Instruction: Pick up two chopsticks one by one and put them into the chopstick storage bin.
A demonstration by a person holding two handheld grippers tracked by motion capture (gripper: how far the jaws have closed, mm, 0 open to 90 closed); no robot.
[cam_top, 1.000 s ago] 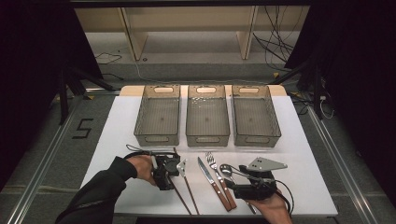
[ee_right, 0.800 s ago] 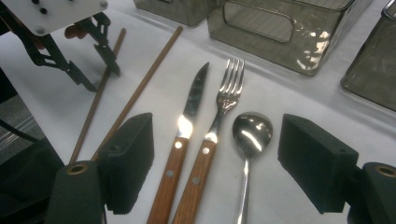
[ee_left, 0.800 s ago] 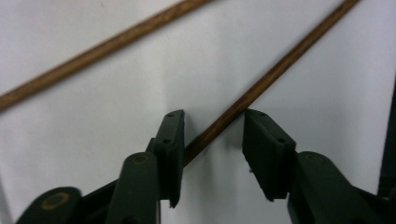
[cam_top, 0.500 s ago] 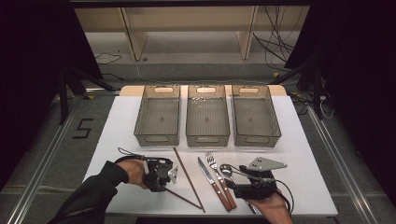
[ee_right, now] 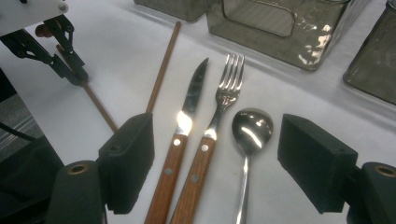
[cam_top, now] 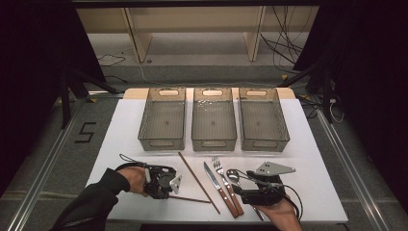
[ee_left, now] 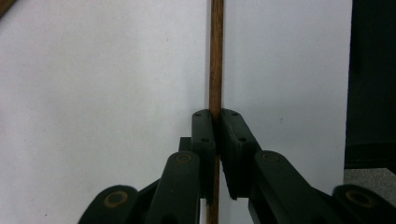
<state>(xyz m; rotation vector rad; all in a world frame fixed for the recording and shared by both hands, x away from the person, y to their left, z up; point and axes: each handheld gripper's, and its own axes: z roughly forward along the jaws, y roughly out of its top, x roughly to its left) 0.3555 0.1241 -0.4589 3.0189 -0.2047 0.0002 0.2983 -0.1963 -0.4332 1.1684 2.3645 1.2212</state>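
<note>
The left gripper [cam_top: 174,185] lies low at the near left of the table, held by a hand in a dark sleeve whose forearm comes in from the near left corner. It points to the right, and its jaws, which have just been closing, are clamped together on a thin wooden stick [ee_left: 215,70]. The right gripper [cam_top: 245,195] sits at the near right in a bare hand, pointing left and slightly away, jaws standing wide apart with nothing gripped
</note>
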